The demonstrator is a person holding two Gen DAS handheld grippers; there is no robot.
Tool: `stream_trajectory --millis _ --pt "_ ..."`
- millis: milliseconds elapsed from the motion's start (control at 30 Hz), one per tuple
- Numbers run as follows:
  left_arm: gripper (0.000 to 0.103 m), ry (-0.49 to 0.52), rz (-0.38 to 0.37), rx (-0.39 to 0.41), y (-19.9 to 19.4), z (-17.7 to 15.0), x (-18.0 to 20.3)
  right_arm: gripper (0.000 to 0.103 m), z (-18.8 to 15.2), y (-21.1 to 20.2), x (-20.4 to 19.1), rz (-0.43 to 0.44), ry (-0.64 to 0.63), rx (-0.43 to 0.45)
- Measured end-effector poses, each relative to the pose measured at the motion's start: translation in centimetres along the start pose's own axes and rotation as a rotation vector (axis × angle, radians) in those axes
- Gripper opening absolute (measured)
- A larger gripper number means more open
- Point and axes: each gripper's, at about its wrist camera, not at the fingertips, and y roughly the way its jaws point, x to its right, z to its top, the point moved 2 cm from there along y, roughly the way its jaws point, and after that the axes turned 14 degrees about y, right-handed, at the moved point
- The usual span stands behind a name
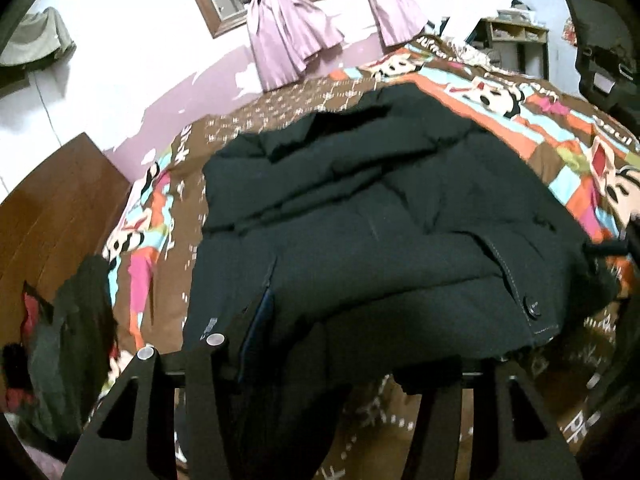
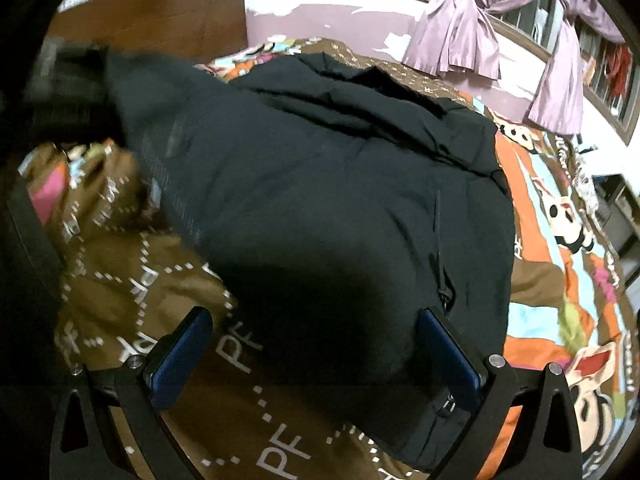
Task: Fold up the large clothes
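Observation:
A large black padded jacket (image 1: 380, 208) lies on a bed covered by a brown cartoon-print bedspread (image 1: 532, 120). In the left wrist view my left gripper (image 1: 320, 360) is shut on the jacket's near hem. The fabric is bunched between the fingers and raised off the bed, and it hides the right finger's pad. In the right wrist view the jacket (image 2: 320, 184) fills the middle. My right gripper (image 2: 316, 344) stands open and wide over the jacket's near corner, both blue pads (image 2: 180, 356) showing and neither pressing the cloth. The jacket's far left edge is pulled up toward a dark blur at the upper left.
A wooden headboard (image 1: 48, 220) stands at the left end of the bed, with a heap of dark and red clothes (image 1: 60, 360) beside it. Tied purple curtains (image 1: 288, 32) hang at the window behind. A black office chair (image 1: 600, 40) and a shelf (image 1: 516, 40) stand at the far right.

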Motion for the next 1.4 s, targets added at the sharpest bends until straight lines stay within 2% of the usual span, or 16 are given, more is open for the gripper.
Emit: stream_trajectory --millis 133,200,267,400,533,667,833,1033,1300,1400 --pt "0.048 0.004 0.000 0.048 -0.1 2.0 -0.8 0.103 0.1 2.6 0.6 -0.230 -0.040 -0.023" --pt "0.048 0.003 0.002 0.059 -0.1 2.5 -0.9 0.103 0.3 3.5 1.3 -0.311 -0.044 -0.009" --pt "0.048 0.001 -0.004 0.065 -0.1 2.8 -1.1 0.103 0.6 3.9 2.2 -0.348 -0.024 0.001" --pt "0.048 0.003 -0.014 0.067 0.2 2.4 -1.6 0.101 1.7 2.9 4.8 -0.336 0.079 0.067" --pt "0.048 -0.014 -0.011 0.068 0.1 2.2 -2.3 0.086 3.3 1.3 6.1 -0.255 0.137 0.131" --pt "0.048 -0.023 -0.004 0.061 -0.2 1.4 -2.9 0.076 5.5 0.0 6.6 -0.203 0.162 0.194" --pt "0.049 -0.019 0.000 0.038 -0.5 -0.5 -3.0 0.076 9.1 -1.0 6.9 -0.163 0.174 0.245" --pt "0.050 -0.014 0.012 -0.006 -0.7 -2.6 -2.3 0.076 11.3 -1.6 6.0 -0.130 0.145 0.287" --pt "0.050 0.064 0.097 -0.069 -0.1 -4.8 -0.6 0.076 10.4 -1.6 5.8 -0.141 0.096 0.305" --pt "0.048 0.068 0.120 -0.070 0.0 -5.2 -0.3 0.076 9.1 -1.7 5.4 -0.185 0.035 0.308"
